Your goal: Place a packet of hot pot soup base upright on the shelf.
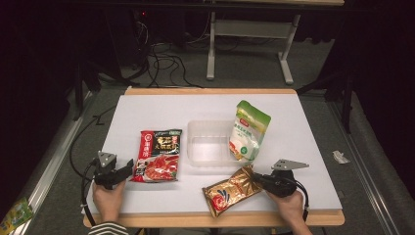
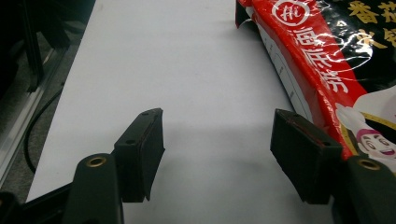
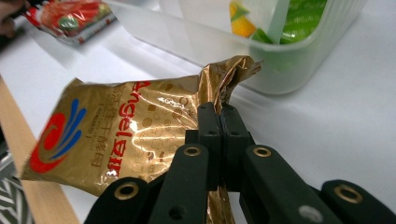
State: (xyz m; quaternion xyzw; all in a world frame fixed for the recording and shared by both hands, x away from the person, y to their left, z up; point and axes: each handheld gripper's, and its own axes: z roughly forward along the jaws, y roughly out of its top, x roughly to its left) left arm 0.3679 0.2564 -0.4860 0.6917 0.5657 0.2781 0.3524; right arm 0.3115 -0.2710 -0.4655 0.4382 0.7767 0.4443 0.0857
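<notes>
From above, the clear plastic tub (image 1: pixel 210 142) sits at the middle of the white table (image 1: pixel 147 105), and everything else can be placed from it. A green-and-white pouch (image 1: pixel 248 131) leans over the tub's right wall, its top pointing away from the person. A red-and-black packet (image 1: pixel 159 155) lies flat just left of the tub, its long axis running toward and away from the person. A gold packet (image 1: pixel 231 191) lies in front of the tub, nearer the person, with its long axis slanted: one end points back toward the tub's right front corner, the other toward the table's wooden front edge.

The high view is too small to show how the jaws stand; the gripper views settle that. In the right gripper view, the right gripper (image 3: pixel 220 112) has its jaws pressed together on the crumpled end of the gold packet (image 3: pixel 126 133), the end nearest the tub (image 3: pixel 299 51), and the printed face with its red-and-blue logo stretches away to the left. That view also shows the green pouch (image 3: pixel 280 23) through the tub's wall.

In the left gripper view, the left gripper (image 2: pixel 217 140) stands with its jaws wide apart over bare table, holding nothing. The red packet (image 2: pixel 327 60) lies just beside the right-hand jaw, its edge close to it; whether they touch cannot be told. From above, this gripper (image 1: pixel 128 166) sits left of the red packet, well apart from the tub.
</notes>
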